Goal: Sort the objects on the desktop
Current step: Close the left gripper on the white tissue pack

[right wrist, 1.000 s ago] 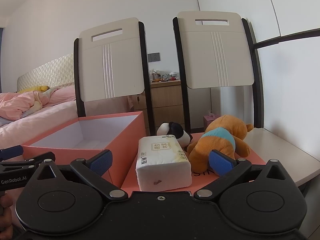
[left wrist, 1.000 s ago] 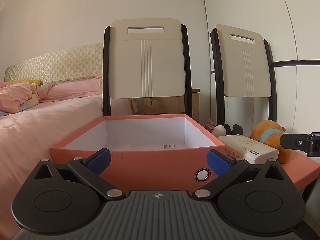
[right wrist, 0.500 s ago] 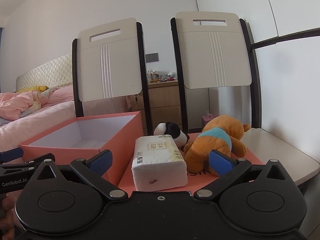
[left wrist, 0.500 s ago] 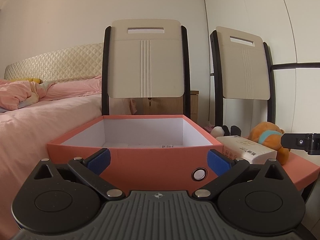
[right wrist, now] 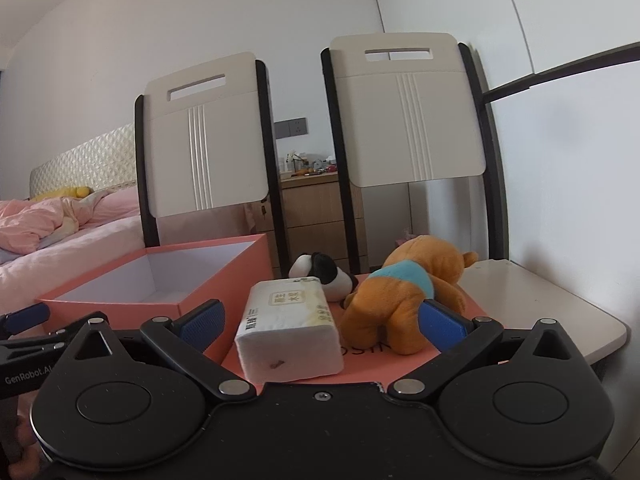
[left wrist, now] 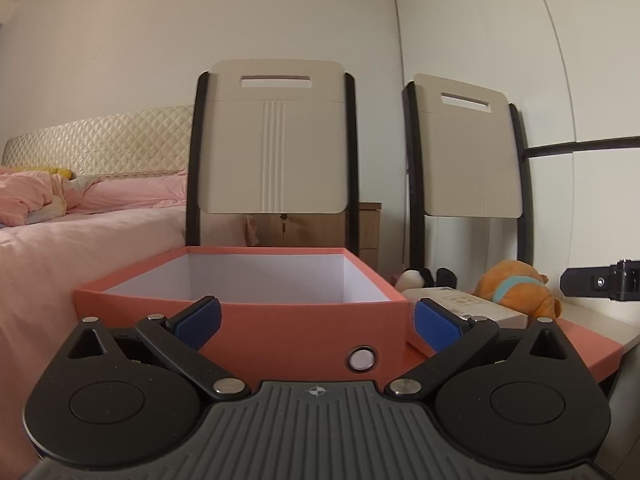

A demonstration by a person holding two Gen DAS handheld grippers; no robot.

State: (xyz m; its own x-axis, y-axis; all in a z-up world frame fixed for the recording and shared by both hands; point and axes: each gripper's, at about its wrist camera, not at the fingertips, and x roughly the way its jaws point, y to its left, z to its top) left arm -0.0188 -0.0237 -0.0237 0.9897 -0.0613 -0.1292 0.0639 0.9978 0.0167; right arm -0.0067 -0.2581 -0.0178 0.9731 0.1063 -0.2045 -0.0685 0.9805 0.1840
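A pink bed (left wrist: 60, 248) is lying off to the left of both pairs of fingers, and two cream folding chairs are standing upright beyond them, one chair (left wrist: 276, 152) straight ahead of the left gripper's fingers and the other chair (right wrist: 408, 112) straight ahead of the right gripper's. The open coral box (left wrist: 280, 332) is sitting just beyond the left gripper (left wrist: 316, 320), filling the gap between its blue pads, its white inside showing nothing from this low angle; from the right wrist view the same box is lying ahead and to the left of the left-hand finger. A flat coral lid (right wrist: 472, 312) is lying beside the box on the pale tabletop (right wrist: 540, 300), carrying the three loose items. The orange plush bear (right wrist: 404, 300) in a teal shirt is lying face down just ahead of the right-hand finger of the right gripper (right wrist: 322, 320), touching the black-and-white plush toy (right wrist: 324, 276) behind it. The tissue pack (right wrist: 288, 328) is lying between the two fingers' lines, nearer the left-hand one, just ahead of the tips. Both grippers are holding their fingers spread wide apart, gripping nothing and touching nothing.
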